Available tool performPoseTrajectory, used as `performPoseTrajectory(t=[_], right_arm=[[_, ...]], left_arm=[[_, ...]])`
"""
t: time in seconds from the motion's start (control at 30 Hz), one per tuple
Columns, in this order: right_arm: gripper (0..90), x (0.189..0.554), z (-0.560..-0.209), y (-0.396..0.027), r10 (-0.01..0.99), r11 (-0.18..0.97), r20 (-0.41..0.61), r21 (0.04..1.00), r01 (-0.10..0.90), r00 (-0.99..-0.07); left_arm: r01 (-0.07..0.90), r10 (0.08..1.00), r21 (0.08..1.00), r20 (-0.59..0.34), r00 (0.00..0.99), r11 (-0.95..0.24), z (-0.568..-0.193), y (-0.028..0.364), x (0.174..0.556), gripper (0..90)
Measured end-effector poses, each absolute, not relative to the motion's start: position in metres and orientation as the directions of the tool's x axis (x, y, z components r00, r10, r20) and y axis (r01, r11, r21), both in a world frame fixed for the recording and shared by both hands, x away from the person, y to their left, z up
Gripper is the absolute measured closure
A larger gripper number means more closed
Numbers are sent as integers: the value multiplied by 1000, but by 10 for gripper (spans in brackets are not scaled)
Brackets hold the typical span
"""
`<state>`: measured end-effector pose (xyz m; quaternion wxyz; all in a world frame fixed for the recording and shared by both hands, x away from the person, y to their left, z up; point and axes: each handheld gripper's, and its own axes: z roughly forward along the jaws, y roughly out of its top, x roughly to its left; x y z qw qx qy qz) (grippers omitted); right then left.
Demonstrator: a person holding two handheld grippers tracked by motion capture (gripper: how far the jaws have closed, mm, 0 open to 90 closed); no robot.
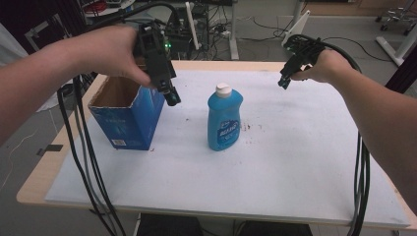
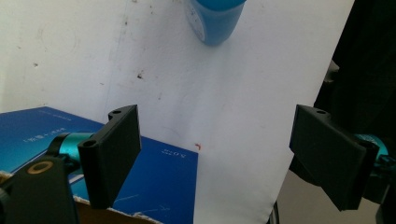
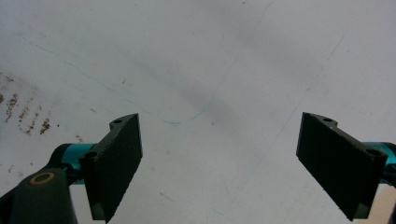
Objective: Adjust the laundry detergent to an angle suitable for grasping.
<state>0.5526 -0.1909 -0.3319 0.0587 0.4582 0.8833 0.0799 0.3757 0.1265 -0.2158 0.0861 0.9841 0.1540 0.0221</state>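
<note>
High view: left gripper [image 1: 170, 93] hovers over the open blue box [image 1: 129, 114], blue bottle [image 1: 224, 118] standing just beyond it. Left gripper view: jaws spread, box below, bottle ahead. Right gripper view: right gripper [image 3: 219, 163] spread above the bare white mat [image 3: 210, 56].

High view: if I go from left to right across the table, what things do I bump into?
Blue cardboard box → left gripper → blue bottle with a white cap → right gripper.
</note>
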Motion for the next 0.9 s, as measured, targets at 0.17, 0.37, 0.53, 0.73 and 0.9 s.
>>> performPoseTrajectory(t=[0.17, 0.37, 0.53, 0.73, 0.9], right_arm=[[136, 553, -331, -192, 821, 564, -30, 198, 802, -570], [136, 553, -331, -195, 824, 559, -28, 197, 805, -565], [136, 552, -329, -196, 821, 563, -29, 203, 801, -570], [136, 551, -329, -195, 821, 563, -28, 203, 801, -570], [136, 550, -328, -194, 820, 565, -28, 204, 799, -572]], left_arm=[[295, 302, 176, 14, 953, -939, -217, 125, 377, 166], [290, 297, 168, 14, 955, -942, -218, 123, 378, 166], [289, 295, 164, 12, 955, -943, -218, 122, 378, 167], [292, 298, 166, 11, 955, -942, -218, 121, 377, 167], [294, 300, 163, 11, 954, -942, -218, 121, 377, 167]])
